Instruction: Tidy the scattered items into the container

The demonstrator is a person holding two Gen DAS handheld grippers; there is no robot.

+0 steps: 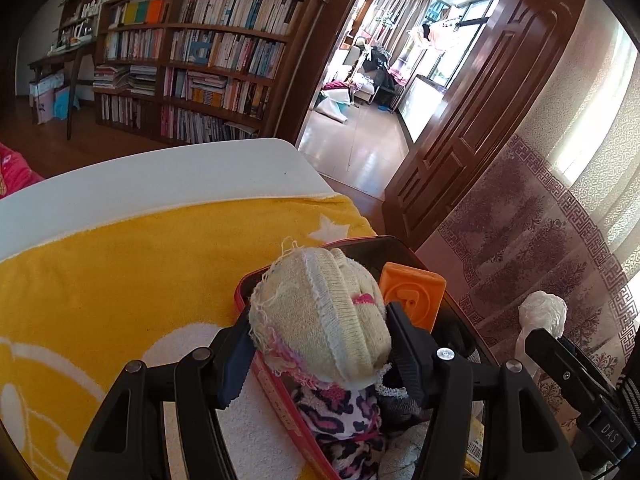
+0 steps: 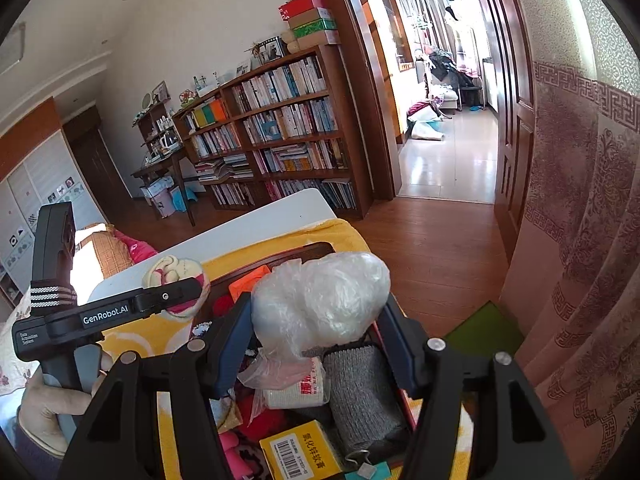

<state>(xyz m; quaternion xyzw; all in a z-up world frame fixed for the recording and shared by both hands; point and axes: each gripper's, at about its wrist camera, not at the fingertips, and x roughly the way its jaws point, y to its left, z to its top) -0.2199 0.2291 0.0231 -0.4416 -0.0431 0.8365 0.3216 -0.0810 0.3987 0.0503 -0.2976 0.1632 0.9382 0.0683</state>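
Note:
My left gripper point(image 1: 320, 344) is shut on a rolled cream sock ball point(image 1: 320, 316) with pink trim, held above the left rim of the dark, red-edged container point(image 1: 276, 394). My right gripper point(image 2: 316, 320) is shut on a crumpled clear plastic bag point(image 2: 320, 300), held over the container point(image 2: 316, 250). The container holds an orange plastic piece point(image 1: 412, 296), a patterned pink and black sock point(image 1: 344, 428), a grey sock point(image 2: 360, 392), a yellow box point(image 2: 300, 452) and a white roll point(image 2: 296, 388). The left gripper with its sock ball point(image 2: 176, 276) shows in the right wrist view.
The container sits on a yellow towel point(image 1: 120, 280) on a white table point(image 1: 160, 172). A patterned curtain point(image 1: 540, 240) hangs to the right. A bookshelf point(image 1: 200, 60) and a doorway point(image 1: 380, 80) lie beyond. The right gripper's body point(image 1: 580, 384) is at the right of the left wrist view.

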